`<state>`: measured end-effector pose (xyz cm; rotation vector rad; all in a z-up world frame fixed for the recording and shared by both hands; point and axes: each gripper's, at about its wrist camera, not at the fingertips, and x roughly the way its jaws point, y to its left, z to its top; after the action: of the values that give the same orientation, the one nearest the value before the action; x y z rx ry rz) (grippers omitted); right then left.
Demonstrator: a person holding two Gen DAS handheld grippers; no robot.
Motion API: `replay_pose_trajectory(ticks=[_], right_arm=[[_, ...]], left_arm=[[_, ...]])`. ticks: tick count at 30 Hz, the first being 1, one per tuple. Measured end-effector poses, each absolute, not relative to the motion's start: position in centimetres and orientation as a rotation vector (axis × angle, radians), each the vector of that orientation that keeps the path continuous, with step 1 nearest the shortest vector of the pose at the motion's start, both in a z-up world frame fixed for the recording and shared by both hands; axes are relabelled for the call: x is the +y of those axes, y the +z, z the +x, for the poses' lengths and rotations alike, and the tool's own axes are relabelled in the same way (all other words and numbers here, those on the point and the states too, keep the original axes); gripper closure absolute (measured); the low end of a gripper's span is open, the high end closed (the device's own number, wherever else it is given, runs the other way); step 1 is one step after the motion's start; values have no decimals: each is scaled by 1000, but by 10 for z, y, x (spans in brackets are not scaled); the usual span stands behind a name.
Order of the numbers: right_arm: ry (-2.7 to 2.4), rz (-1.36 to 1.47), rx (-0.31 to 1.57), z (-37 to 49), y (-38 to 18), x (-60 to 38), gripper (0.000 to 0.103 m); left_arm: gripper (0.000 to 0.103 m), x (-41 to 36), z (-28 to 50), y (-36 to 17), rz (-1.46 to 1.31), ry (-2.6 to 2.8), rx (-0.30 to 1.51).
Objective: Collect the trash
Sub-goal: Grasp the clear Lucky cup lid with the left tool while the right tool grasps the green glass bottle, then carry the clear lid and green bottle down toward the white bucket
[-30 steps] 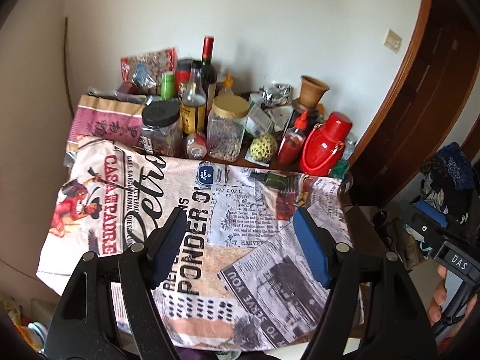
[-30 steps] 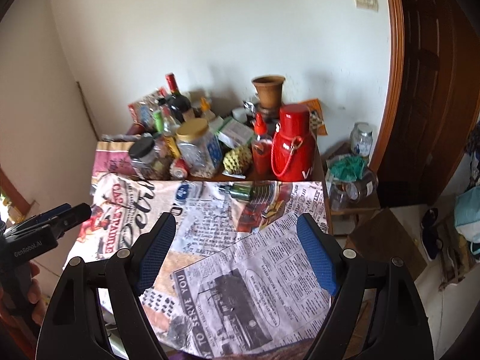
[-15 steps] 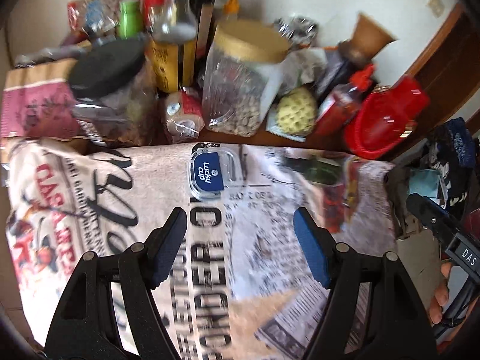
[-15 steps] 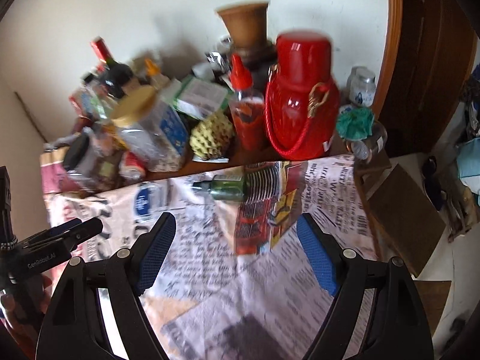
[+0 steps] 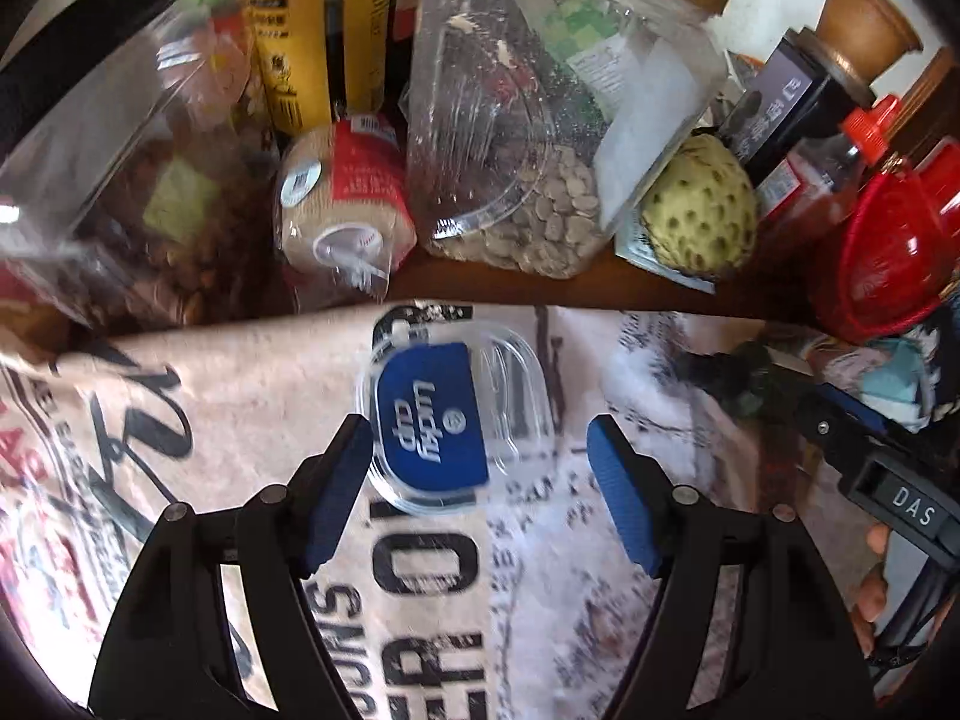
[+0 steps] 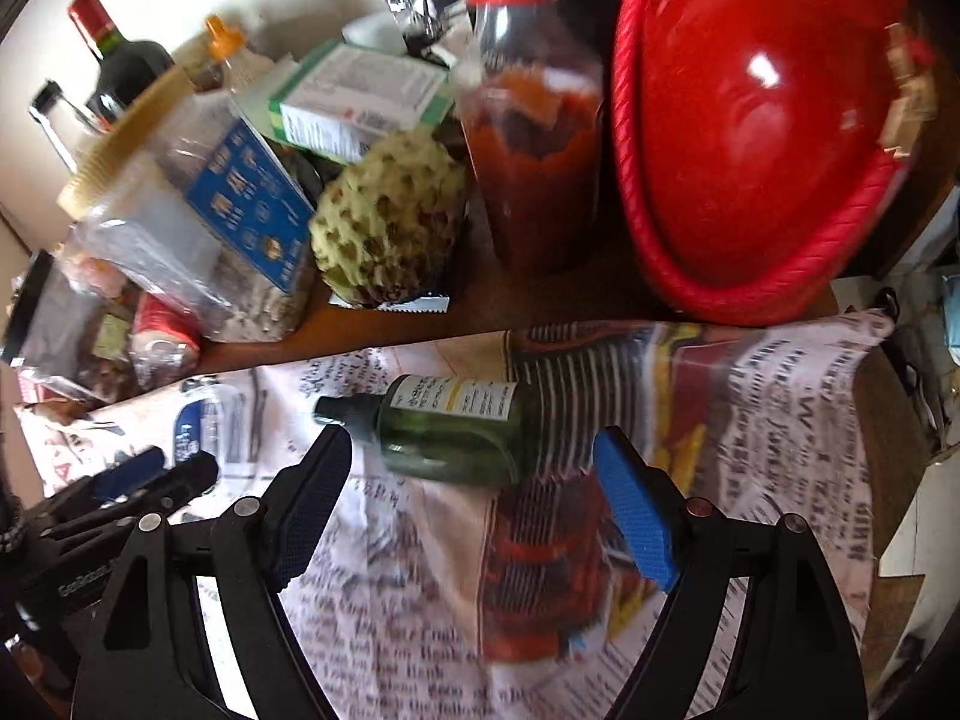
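A clear plastic lid with a blue label [image 5: 447, 420] lies flat on the newspaper-print cloth [image 5: 240, 396]. My left gripper [image 5: 480, 450] hovers open just above it, the lid between the fingertips and nearer the left finger, no pad pressing it. A small green bottle [image 6: 450, 429] lies on its side on the same cloth [image 6: 750, 450], cap pointing left. My right gripper [image 6: 474, 468] is open over it, fingers apart on either side, not touching. The lid [image 6: 201, 420] also shows faintly at the left of the right wrist view, near the other gripper.
Behind the cloth the table is crowded: a clear jar of tablets [image 5: 540, 120], a wrapped roll [image 5: 342, 198], a custard apple [image 5: 699, 210], a sauce bottle [image 6: 528, 120], a red flask [image 6: 750, 138] and dark bottles [image 6: 120, 60]. The table's edge falls away at right.
Both grippers have dropped and moved forward toward the cloth. The lid and the green bottle now sit close between their fingertips. The jaws have kept the same width.
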<state>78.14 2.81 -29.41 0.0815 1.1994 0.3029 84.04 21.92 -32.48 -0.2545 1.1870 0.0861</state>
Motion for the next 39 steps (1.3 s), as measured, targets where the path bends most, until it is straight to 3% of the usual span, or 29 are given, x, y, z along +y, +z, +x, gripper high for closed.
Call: replay_pose_trajectory(ticks=[2, 6, 16, 25, 39], right_arm=[[309, 72, 1200, 783, -298, 29, 27], [358, 93, 1207, 782, -300, 28, 47], [375, 54, 1147, 752, -274, 10, 47], [412, 51, 1045, 729, -210, -38, 48], [549, -11, 813, 626, -109, -95, 48]], left_arm=[[29, 216, 843, -327, -212, 103, 1178], [29, 215, 849, -339, -205, 122, 1209], [30, 223, 827, -328, -327, 98, 1180], [30, 183, 772, -250, -261, 112, 1058], [30, 102, 638, -114, -279, 195, 769]])
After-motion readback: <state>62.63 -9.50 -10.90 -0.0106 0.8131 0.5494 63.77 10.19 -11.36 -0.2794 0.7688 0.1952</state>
